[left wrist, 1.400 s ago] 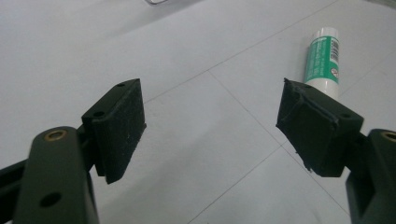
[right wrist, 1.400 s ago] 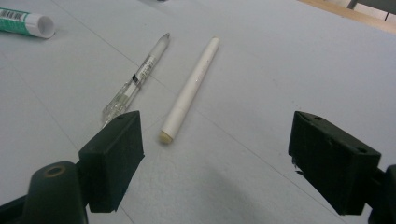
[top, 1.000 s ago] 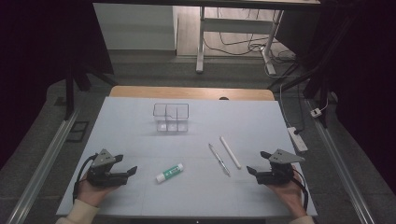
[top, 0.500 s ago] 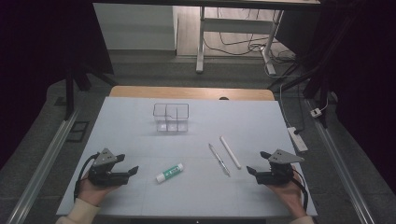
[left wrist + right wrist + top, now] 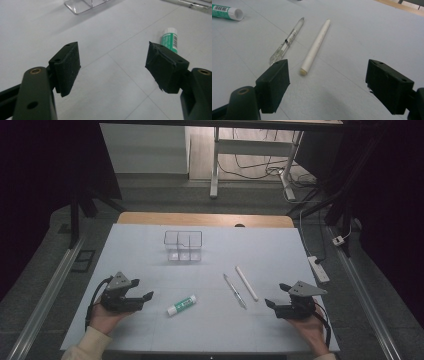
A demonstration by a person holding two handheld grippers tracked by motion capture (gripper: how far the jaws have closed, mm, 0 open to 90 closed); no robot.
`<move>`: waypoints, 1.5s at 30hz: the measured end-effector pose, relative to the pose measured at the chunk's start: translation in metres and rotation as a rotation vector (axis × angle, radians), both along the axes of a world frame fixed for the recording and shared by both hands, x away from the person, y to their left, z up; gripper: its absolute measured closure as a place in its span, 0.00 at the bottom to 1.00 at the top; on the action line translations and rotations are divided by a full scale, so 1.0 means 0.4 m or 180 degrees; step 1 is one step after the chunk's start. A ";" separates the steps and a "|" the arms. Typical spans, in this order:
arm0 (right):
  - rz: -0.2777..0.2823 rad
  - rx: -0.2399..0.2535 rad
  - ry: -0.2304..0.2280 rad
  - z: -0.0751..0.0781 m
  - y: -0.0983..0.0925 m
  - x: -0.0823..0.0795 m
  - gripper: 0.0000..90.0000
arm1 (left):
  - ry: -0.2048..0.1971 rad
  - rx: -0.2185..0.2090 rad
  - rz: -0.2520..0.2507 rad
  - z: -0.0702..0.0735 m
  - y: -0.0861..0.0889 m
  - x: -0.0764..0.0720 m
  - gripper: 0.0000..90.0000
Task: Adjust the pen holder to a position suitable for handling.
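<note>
A green and white glue stick (image 5: 182,305) (image 5: 169,39) (image 5: 227,12) lies on the white table top (image 5: 270,251), just right of my left gripper (image 5: 145,297) (image 5: 112,67), which is open with nothing between its jaws. A clear pen (image 5: 235,291) (image 5: 287,40) and a white marker (image 5: 246,282) (image 5: 315,46) lie side by side near the middle right. My right gripper (image 5: 274,296) (image 5: 327,85) rests open a little right of them, holding nothing. A clear plastic organizer box (image 5: 183,245) (image 5: 83,4) stands farther back at the centre.
A person's hands hold both grippers near the table's front edge. Metal rails run along the table's left and right sides. A power strip (image 5: 319,268) lies on the floor by the right edge, and a desk frame with cables stands beyond the far edge.
</note>
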State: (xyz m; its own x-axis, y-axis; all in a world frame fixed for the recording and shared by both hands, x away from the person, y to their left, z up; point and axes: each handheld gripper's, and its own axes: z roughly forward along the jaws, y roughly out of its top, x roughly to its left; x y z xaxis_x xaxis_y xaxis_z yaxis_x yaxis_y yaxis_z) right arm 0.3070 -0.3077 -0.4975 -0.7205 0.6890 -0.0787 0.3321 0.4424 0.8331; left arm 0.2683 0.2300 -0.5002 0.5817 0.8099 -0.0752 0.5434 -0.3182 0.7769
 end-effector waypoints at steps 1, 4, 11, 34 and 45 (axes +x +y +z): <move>0.0000 0.0000 0.0000 0.000 0.000 0.000 0.21 | 0.0009 0.0001 -0.0008 0.001 -0.002 0.004 0.31; -0.0011 -0.0015 0.0042 -0.004 0.000 -0.004 0.22 | 0.0026 -0.0006 -0.0016 0.004 -0.007 0.019 0.32; 0.0033 -0.0025 0.0052 -0.002 0.010 -0.012 0.23 | 0.0016 0.0009 -0.0002 0.018 -0.022 0.055 0.32; 0.0041 -0.0036 0.0091 -0.011 0.014 -0.010 0.23 | 0.0074 0.0031 0.0152 0.004 -0.018 0.172 0.38; 0.0028 -0.0031 0.0097 -0.011 0.009 -0.010 0.23 | 0.0049 0.0050 0.0134 -0.007 -0.019 0.225 0.46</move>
